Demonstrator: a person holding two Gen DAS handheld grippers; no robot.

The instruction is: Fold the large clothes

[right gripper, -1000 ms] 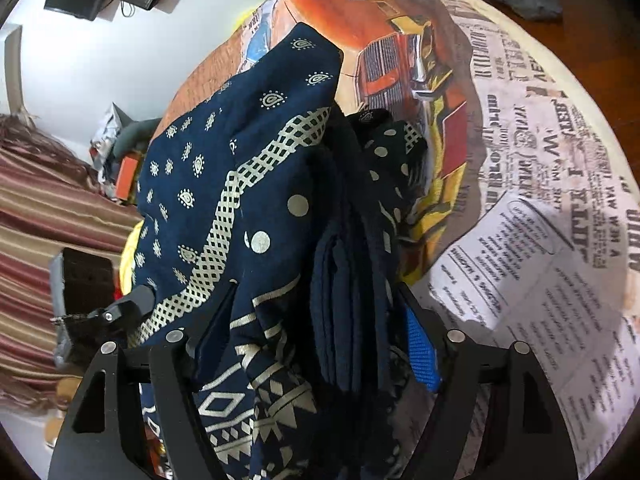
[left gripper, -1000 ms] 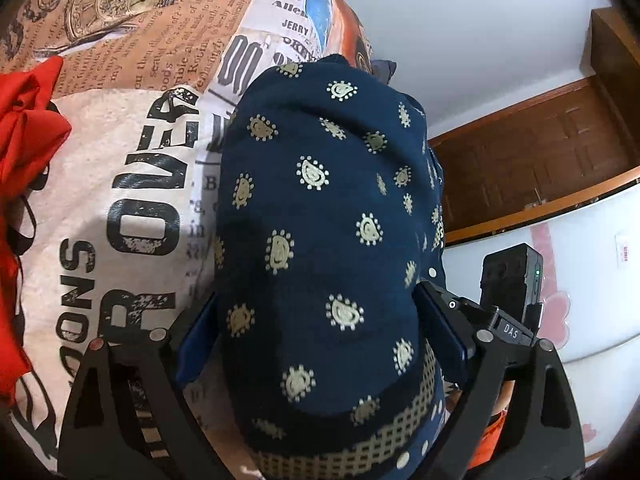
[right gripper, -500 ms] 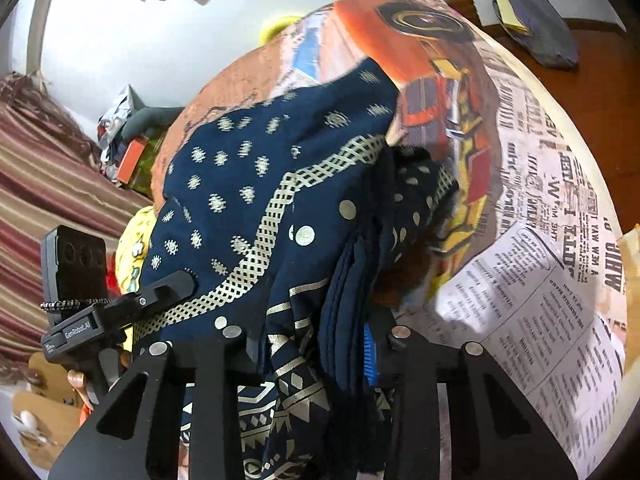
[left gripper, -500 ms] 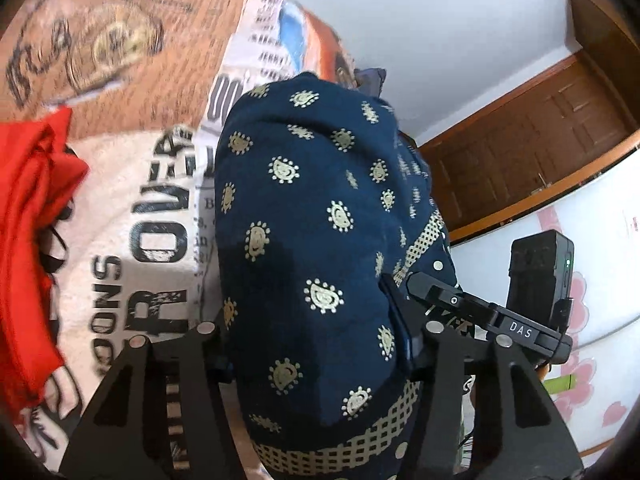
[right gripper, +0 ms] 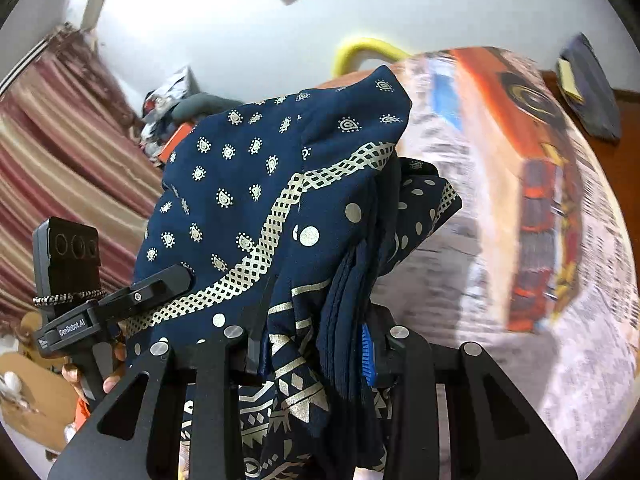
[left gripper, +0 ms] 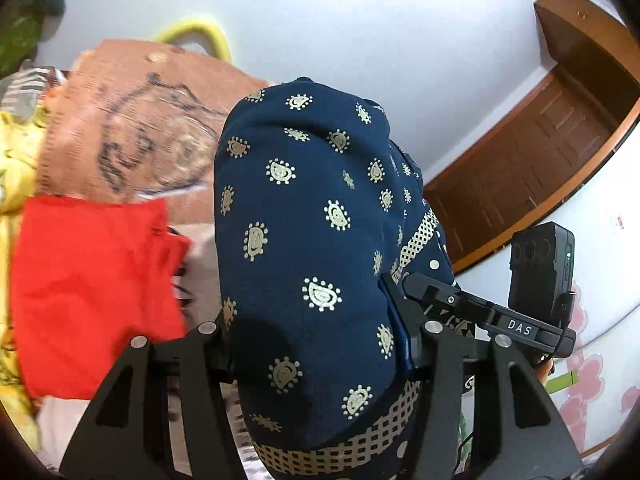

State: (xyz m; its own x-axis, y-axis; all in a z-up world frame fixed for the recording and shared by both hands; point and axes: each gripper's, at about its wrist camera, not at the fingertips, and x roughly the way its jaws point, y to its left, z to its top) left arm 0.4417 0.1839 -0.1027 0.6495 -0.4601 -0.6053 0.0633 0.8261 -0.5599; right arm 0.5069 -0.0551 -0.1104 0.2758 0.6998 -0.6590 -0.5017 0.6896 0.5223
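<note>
A navy garment with a cream paisley and lattice print (left gripper: 312,240) is bunched between both grippers and held up off the bed. My left gripper (left gripper: 316,344) is shut on a thick fold of it. My right gripper (right gripper: 316,340) is shut on several stacked layers of the same garment (right gripper: 280,208). The cloth hides the fingertips of both grippers. The other gripper shows in each view, close beside the cloth: the right one (left gripper: 480,316) and the left one (right gripper: 120,300).
A bedspread with newspaper and car prints (right gripper: 500,208) lies below. A red garment (left gripper: 92,280) and a yellow cloth (left gripper: 16,160) lie at the left. A brown door (left gripper: 540,152), a striped curtain (right gripper: 60,152) and a yellow hoop (right gripper: 364,50) stand around.
Both grippers have closed onto the navy garment and lifted it, tilting up so more wall shows. The grippers have come closer together.
</note>
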